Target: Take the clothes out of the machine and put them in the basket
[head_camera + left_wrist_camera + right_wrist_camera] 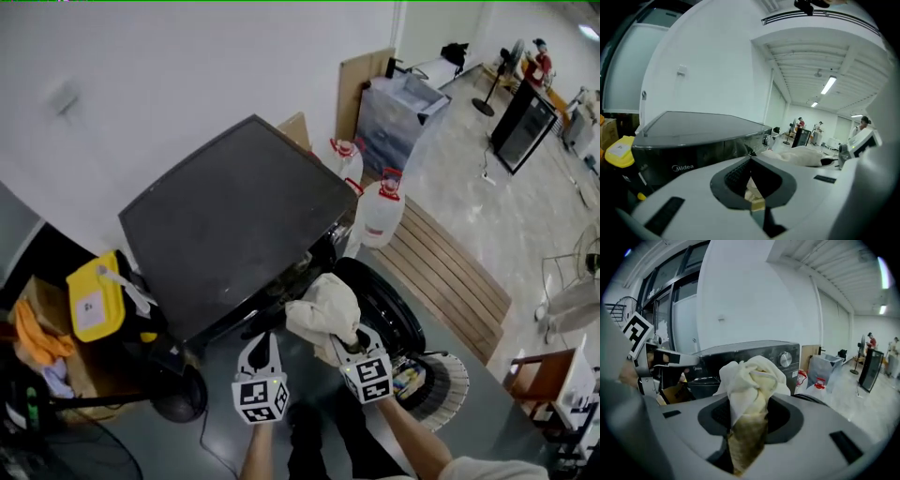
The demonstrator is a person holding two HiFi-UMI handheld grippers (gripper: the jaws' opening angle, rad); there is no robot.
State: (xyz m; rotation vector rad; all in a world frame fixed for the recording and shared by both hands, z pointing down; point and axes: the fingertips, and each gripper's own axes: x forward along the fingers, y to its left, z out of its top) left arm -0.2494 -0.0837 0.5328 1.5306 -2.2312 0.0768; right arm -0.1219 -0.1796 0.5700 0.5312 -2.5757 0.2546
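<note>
The big dark-grey front-loading washing machine (234, 216) filled the middle of the head view, its flat top towards the white wall, and what a lump of a thing it was. To its right a pale wooden slatted platform (450, 272) lay on the grey floor (506, 216). The machine's round black door (386, 309) stood swung open, right out in front of the drum. Just past the door, low on the right, sat the white slatted basket (452, 377), with something colourful showing inside its rim. Two clear plastic jugs with red caps (380, 214) stood beside the machine's right corner, and a yellow plastic container (94, 302) sat on its left. Now the action: the bunched cream-white cloth (323, 305) was out of the drum, up in the air in front of the machine's opening and above the open door, not in the basket. The right gripper (347, 337) had it, tongs clamped firmly on the cloth's twisted lower end, the rest bulging out beyond the tips. The left gripper (263, 337) hung just beside it on the left, apart from the bundle, tongs pressed together at the tips. A small pale scrap showed in the gap behind them, and what it was could not be made out.
</note>
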